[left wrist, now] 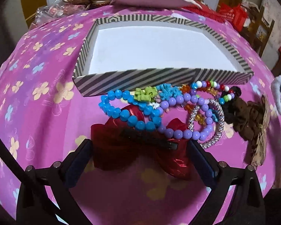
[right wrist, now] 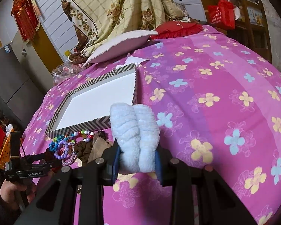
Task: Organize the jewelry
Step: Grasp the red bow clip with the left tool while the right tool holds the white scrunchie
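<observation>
A striped box [left wrist: 140, 82] with a bare white floor lies on the pink flowered bedspread [left wrist: 37, 86]. In front of it is a heap: a blue bead bracelet [left wrist: 121, 110], a purple bead bracelet [left wrist: 187, 112], a silver bangle [left wrist: 215, 123], a brown scrunchie [left wrist: 247, 120] and a red bow clip [left wrist: 140, 150]. My left gripper [left wrist: 140, 144] stands open with the bow between its pads, which sit close at its two edges. My right gripper [right wrist: 136, 151] is shut on a fluffy pale-blue scrunchie [right wrist: 134, 135], held above the bed right of the box [right wrist: 80, 126].
A white pillow [right wrist: 121, 45], a floral quilt [right wrist: 112, 9] and a red cushion [right wrist: 178, 28] lie behind the box. A wooden chair with a red bag [right wrist: 223, 13] stands at the back right. A hand [right wrist: 9, 189] holds the left gripper [right wrist: 46, 161] beside the heap.
</observation>
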Demonstrator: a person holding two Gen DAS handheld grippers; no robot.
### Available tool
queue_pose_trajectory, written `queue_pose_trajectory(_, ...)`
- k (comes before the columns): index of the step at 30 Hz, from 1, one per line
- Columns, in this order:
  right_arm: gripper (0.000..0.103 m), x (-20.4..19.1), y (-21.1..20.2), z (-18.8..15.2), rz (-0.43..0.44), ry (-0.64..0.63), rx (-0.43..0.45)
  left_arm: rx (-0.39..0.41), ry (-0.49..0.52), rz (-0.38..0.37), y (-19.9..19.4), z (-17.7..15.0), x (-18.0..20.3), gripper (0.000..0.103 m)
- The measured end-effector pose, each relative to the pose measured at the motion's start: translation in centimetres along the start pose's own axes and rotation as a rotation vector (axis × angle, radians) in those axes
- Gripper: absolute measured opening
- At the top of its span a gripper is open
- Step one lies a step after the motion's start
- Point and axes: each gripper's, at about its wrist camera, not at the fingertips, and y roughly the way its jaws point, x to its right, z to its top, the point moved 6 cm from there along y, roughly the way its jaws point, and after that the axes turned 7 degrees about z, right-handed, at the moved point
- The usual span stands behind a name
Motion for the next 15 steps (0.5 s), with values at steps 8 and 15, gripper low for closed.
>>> queue_pose_trajectory(8,0.033,0.0,-0.1,0.2,-0.015,-0.006,0.009,0.024,-0.09,-0.105,-2.8,-1.4,-1.6,0.0)
queue_pose_trajectory(15,0.033,-0.2,-0.4,0.3,-0.022,-0.029,0.017,0.047,-0.088,-0.173,-5.6,-2.8,-1.0,0.0)
